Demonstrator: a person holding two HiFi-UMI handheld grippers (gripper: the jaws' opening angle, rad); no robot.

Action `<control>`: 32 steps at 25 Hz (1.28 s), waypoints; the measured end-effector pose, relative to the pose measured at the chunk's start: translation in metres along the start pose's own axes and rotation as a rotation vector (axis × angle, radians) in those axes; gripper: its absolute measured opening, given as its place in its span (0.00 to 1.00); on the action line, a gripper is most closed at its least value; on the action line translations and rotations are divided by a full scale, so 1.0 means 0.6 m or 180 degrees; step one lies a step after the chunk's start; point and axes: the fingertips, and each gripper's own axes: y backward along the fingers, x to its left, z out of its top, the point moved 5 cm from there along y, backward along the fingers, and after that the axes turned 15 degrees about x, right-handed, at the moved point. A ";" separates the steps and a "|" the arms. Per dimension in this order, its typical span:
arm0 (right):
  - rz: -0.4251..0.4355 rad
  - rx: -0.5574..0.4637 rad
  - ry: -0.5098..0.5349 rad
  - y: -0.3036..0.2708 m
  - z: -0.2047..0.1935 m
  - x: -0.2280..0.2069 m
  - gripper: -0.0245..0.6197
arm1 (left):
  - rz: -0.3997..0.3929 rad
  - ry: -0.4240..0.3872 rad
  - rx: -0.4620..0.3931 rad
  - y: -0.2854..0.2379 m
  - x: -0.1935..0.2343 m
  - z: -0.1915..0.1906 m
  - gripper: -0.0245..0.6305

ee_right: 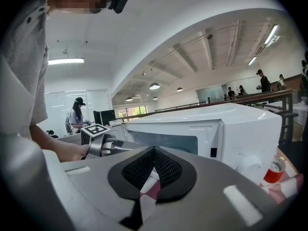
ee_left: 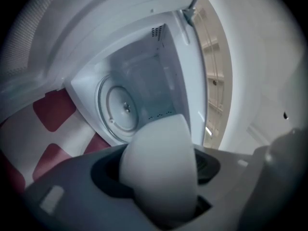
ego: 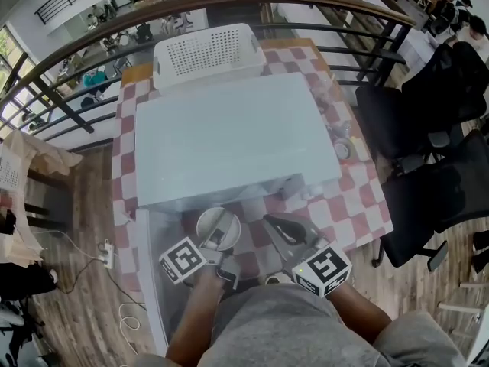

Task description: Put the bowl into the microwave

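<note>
A metal bowl (ego: 217,225) hangs in front of the white microwave (ego: 229,136), whose door (ego: 155,281) stands swung open toward me on the left. My left gripper (ego: 219,239) is shut on the bowl. In the left gripper view the bowl (ee_left: 159,153) sits tilted between the jaws of the left gripper (ee_left: 161,182), facing the open cavity and its glass turntable (ee_left: 122,107). My right gripper (ego: 270,221) is to the right of the bowl, shut and holding nothing. In the right gripper view the right gripper (ee_right: 154,153) points at the microwave's front (ee_right: 240,138).
A white perforated basket (ego: 206,52) rests on the back of the microwave. Small items (ego: 340,140) and a red can (ee_right: 274,171) stand on the checked tablecloth (ego: 359,197) to the right. Black chairs (ego: 428,128) are at the right, and a railing (ego: 92,44) runs behind.
</note>
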 end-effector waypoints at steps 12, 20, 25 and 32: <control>-0.0110 0.0000 -0.0055 -0.021 0.011 -0.017 0.03 | 0.0226 0.0050 0.0085 -0.071 0.071 0.067 0.48; 0.0018 0.0270 -0.0080 -0.099 -0.024 -0.016 0.03 | 0.0165 0.0061 0.0176 -0.083 0.081 0.077 0.48; 0.0173 0.0465 -0.0388 -0.169 -0.046 -0.028 0.17 | 0.0010 0.0171 0.0200 -0.090 0.073 0.072 0.48; 0.0498 0.0500 -0.1126 -0.208 -0.057 -0.036 0.27 | -0.0116 0.0262 0.0134 -0.088 0.073 0.073 0.48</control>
